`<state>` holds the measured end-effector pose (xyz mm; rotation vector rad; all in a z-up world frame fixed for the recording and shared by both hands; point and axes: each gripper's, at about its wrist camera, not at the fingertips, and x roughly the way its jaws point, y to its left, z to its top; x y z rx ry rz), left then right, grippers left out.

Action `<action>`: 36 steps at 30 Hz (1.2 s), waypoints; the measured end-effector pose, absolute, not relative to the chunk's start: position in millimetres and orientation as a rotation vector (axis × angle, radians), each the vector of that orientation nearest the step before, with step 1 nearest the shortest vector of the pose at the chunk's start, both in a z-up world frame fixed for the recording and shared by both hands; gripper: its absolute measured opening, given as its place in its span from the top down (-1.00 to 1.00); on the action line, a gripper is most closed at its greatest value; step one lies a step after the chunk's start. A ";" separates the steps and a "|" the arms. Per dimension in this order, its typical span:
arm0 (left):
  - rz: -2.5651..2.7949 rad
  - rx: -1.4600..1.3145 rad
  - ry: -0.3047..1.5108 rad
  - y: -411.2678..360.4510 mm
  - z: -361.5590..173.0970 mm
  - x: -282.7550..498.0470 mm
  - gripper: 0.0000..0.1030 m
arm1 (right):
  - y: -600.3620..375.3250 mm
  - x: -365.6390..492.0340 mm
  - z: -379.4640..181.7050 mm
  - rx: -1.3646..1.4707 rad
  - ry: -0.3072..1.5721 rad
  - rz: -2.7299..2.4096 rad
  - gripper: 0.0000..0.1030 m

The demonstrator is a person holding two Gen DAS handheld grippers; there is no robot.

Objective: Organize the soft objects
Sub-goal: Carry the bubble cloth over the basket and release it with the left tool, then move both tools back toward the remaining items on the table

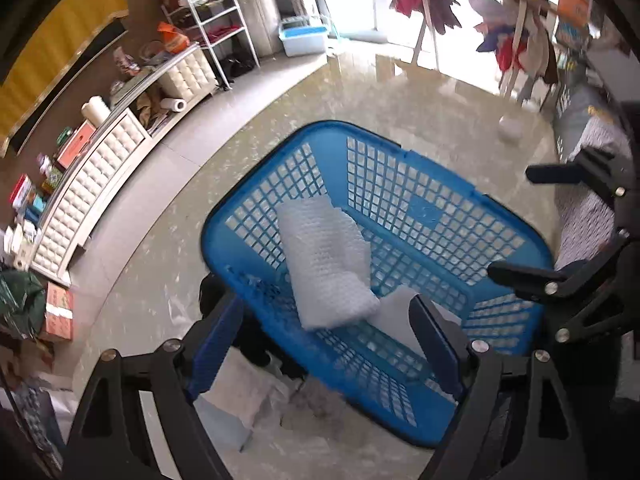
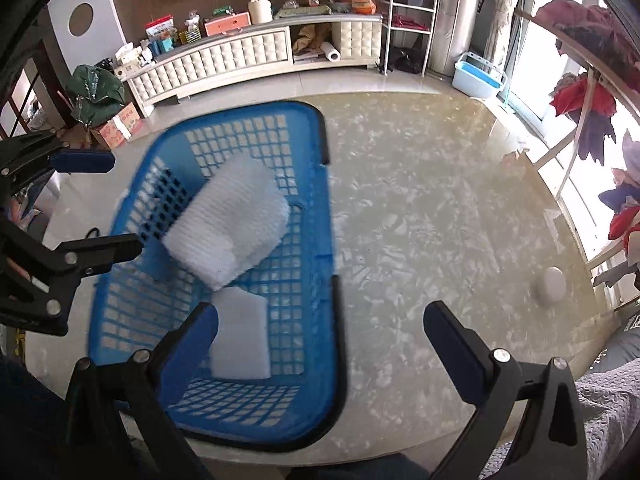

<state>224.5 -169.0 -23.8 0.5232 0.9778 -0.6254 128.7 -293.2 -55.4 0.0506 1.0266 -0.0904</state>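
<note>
A blue plastic lattice basket (image 1: 312, 126) (image 2: 240, 106) stands on a glossy beige surface. A folded white foam-mesh pad (image 1: 328, 264) (image 2: 232, 224) lies inside it, tilted against the wall. Partly under that pad, a flat white foam sheet (image 1: 396, 308) (image 2: 240, 336) rests on the basket floor. My left gripper (image 1: 326, 344) (image 2: 98, 206) hangs open above the basket's near rim with nothing between its fingers. My right gripper (image 2: 322, 344) (image 1: 536, 224) is open and holds nothing, one finger over the basket and the other over the bare surface.
A small white round object (image 2: 554, 286) (image 1: 510, 128) sits on the surface right of the basket. Grey patterned cloth (image 2: 600, 400) lies at the near right edge. A white padded cabinet (image 2: 248, 52), a wire rack (image 2: 408, 20) and a light blue bin (image 2: 478, 78) stand beyond.
</note>
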 end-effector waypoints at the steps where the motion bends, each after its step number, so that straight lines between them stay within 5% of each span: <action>1: -0.621 0.513 0.975 -166.0 -21.8 221.2 -0.63 | -288.8 124.3 -51.6 0.049 1.019 -0.085 -1.00; 11: -0.550 0.428 0.912 -91.8 -4.3 171.4 -1.00 | -233.0 111.8 -31.9 0.009 0.980 -0.025 -1.00; 36: -0.388 0.270 0.999 67.5 -59.5 144.1 -1.00 | -62.8 153.4 -72.4 -0.199 1.050 0.174 -1.00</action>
